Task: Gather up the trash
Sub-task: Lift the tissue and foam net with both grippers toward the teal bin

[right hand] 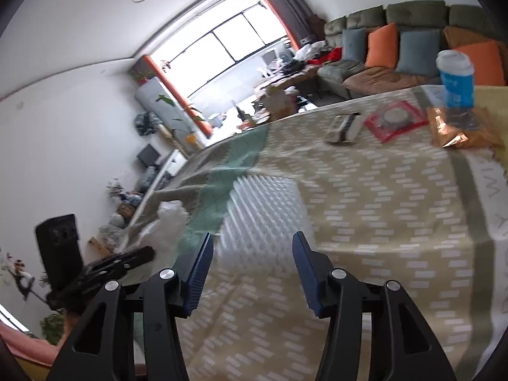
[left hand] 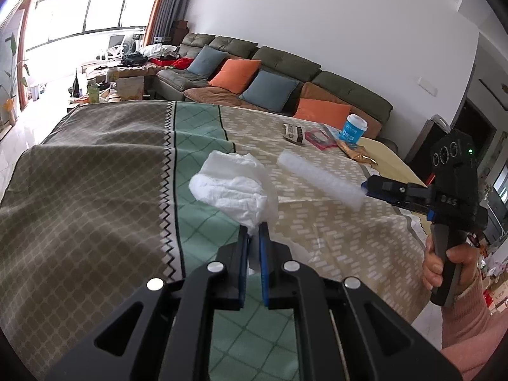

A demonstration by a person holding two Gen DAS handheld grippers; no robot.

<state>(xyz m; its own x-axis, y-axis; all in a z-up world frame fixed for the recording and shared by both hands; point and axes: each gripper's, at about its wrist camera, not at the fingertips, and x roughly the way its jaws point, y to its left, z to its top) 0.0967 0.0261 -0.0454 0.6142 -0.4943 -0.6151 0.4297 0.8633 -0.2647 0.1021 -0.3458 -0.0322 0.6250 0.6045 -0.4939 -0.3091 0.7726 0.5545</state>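
Observation:
My left gripper [left hand: 253, 231] is shut on a crumpled white tissue [left hand: 235, 184] and holds it above the patterned tablecloth [left hand: 95, 174]. The tissue also shows at the left of the right wrist view [right hand: 170, 219]. My right gripper [right hand: 252, 244] holds a white ribbed foam pad [right hand: 263, 203] between its blue pads, jaws wide apart around it. In the left wrist view the foam pad [left hand: 320, 179] sticks out from the right gripper [left hand: 365, 189], lifted above the table.
At the table's far right lie a blue paper cup [left hand: 354, 128], a gold snack bag [right hand: 460, 127], a red wrapper [right hand: 393, 120] and a small dark-and-white packet [left hand: 293, 133]. A green sofa [left hand: 285, 63] with orange and blue cushions stands behind. A window is far left.

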